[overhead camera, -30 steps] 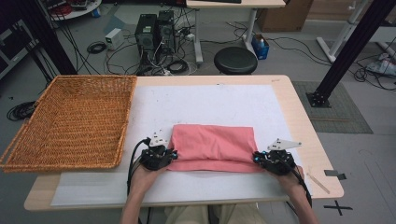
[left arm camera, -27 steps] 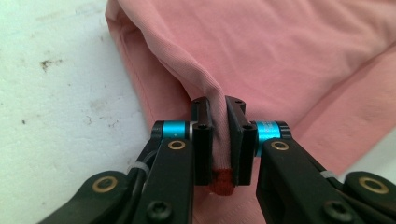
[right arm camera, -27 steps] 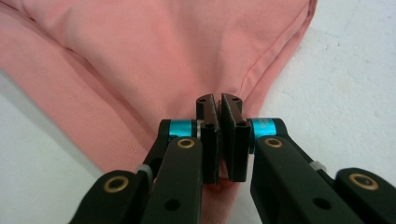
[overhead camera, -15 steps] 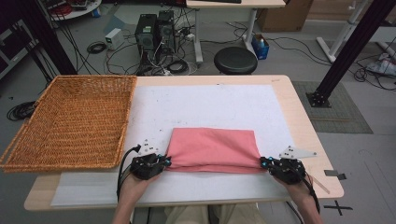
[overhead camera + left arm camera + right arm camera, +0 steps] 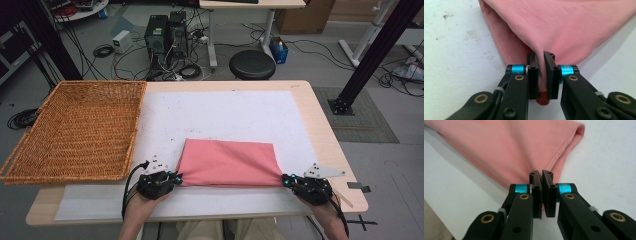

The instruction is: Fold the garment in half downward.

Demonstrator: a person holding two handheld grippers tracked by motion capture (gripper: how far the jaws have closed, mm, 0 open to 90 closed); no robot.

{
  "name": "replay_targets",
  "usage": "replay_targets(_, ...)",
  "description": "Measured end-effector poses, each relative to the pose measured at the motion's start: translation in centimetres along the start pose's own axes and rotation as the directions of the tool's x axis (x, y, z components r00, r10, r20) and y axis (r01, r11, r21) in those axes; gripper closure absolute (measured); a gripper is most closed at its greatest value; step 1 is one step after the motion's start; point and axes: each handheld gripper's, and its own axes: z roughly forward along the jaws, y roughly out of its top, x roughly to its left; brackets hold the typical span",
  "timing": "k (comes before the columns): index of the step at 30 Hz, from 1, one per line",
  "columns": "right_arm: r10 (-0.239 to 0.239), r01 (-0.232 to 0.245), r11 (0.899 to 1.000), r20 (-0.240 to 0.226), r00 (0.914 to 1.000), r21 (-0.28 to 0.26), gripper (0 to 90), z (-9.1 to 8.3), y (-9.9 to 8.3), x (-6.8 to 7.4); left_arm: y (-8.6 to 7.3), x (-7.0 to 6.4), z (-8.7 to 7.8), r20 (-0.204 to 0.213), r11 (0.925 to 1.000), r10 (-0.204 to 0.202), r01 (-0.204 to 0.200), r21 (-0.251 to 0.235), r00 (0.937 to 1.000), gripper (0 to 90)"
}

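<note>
1. The left gripper (image 5: 541,75) is clamped on a bunched corner of the folded pink cloth (image 5: 564,27); the left gripper view shows a darker red hem end poking out below the jaws, a detail the high view cannot resolve.
2. The right gripper (image 5: 541,192) pinches the cloth's other near corner, its jaws almost closed with thin fabric between them; the right gripper view shows a stitched folded edge running away to a rounded far corner.
3. In the high view the left gripper (image 5: 159,181) and right gripper (image 5: 306,186) sit at the two near corners, with the cloth (image 5: 227,162) stretched flat between them as a wide rectangle.
4. The cloth lies on the white sheet (image 5: 225,115) covering the light wooden table (image 5: 320,125), towards its near edge.
5. A bare strip of sheet runs between the cloth and the near table edge; a wide bare stretch of sheet lies beyond the cloth.
6. The rectangular woven wicker basket (image 5: 75,130) sits at the left, overhanging the table's left side, near the left gripper but apart from the cloth.
</note>
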Motion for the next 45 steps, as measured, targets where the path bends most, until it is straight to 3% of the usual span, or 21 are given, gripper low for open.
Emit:
replay_targets(4,0.005,-0.005,1.000,0.003,1.0000,0.011,83.8,0.5,-0.3,-0.1,-0.2,0.2,0.1,0.005,0.9994,-0.035,0.035,0.007,0.9994,78.2)
replay_targets(7,0.008,-0.008,1.000,0.022,0.9997,0.005,67.7,-0.1,0.3,0.0,0.3,0.1,-0.6,-0.040,0.9994,-0.031,0.030,-0.019,0.9987,62.2)
replay_targets(9,0.033,-0.032,0.999,0.049,0.9982,-0.033,67.0,-0.8,0.8,0.0,0.9,0.1,-1.3,-0.067,0.9984,-0.018,0.015,-0.055,0.9976,58.0)
replay_targets(12,0.033,-0.028,0.996,0.061,0.9976,-0.088,67.5,-1.5,1.8,0.5,1.7,-0.6,-1.3,-0.032,0.9956,0.017,-0.020,-0.092,0.9994,59.0)
replay_targets(16,-0.016,0.017,0.997,0.015,0.9998,-0.070,71.1,-0.3,2.7,1.9,1.7,-1.5,0.3,0.005,0.9990,0.037,-0.037,-0.027,0.9993,70.0)
replay_targets(19,-0.023,0.023,1.000,0.007,0.9997,-0.012,71.2,1.2,2.1,2.4,0.8,-1.4,1.1,-0.005,0.9998,0.017,-0.017,0.012,0.9998,74.6)
replay_targets(21,-0.022,0.022,1.000,0.026,0.9994,0.019,71.9,1.8,1.5,2.3,0.3,-1.1,1.2,-0.022,0.9995,0.010,-0.009,0.031,0.9997,75.0)
replay_targets(23,-0.022,0.020,0.999,0.046,0.9987,0.043,75.6,1.9,0.8,2.1,0.0,-0.9,0.9,-0.020,0.9998,0.000,0.001,0.019,0.9998,75.0)
replay_targets(29,-0.022,0.021,0.999,0.073,0.9971,0.027,79.8,1.5,0.1,1.7,-0.2,-1.0,0.8,-0.032,0.9990,0.042,-0.041,0.017,0.9986,75.0)
replay_targets(31,-0.026,0.024,0.999,0.083,0.9962,0.030,78.7,1.5,0.2,1.9,-0.2,-1.1,0.6,-0.032,0.9996,0.027,-0.026,0.013,0.9991,74.3)
replay_targets(34,0.005,-0.006,1.000,0.064,0.9979,0.004,65.4,1.2,0.8,2.3,0.4,-1.6,0.3,-0.027,0.9982,0.007,-0.009,-0.059,0.9996,67.6)
replay_targets(37,0.015,-0.013,0.999,0.053,0.9985,-0.037,63.3,1.3,1.8,3.0,1.2,-2.5,0.7,-0.021,0.9954,0.024,-0.026,-0.092,0.9995,66.9)
replay_targets(39,0.010,-0.008,0.998,0.031,0.9995,-0.055,62.8,1.9,2.6,3.8,1.9,-3.4,1.6,-0.013,0.9953,0.040,-0.041,-0.087,0.9991,66.6)
replay_targets(42,-0.018,0.018,0.999,0.008,0.9998,-0.037,60.4,3.4,3.7,5.2,2.7,-4.9,3.1,0.023,0.9959,0.075,-0.074,-0.052,0.9969,62.4)
replay_targets(45,-0.047,0.047,0.999,-0.008,0.9988,-0.019,58.5,4.9,4.2,6.4,3.2,-6.4,4.5,0.033,0.9922,0.123,-0.122,-0.023,0.9919,59.8)
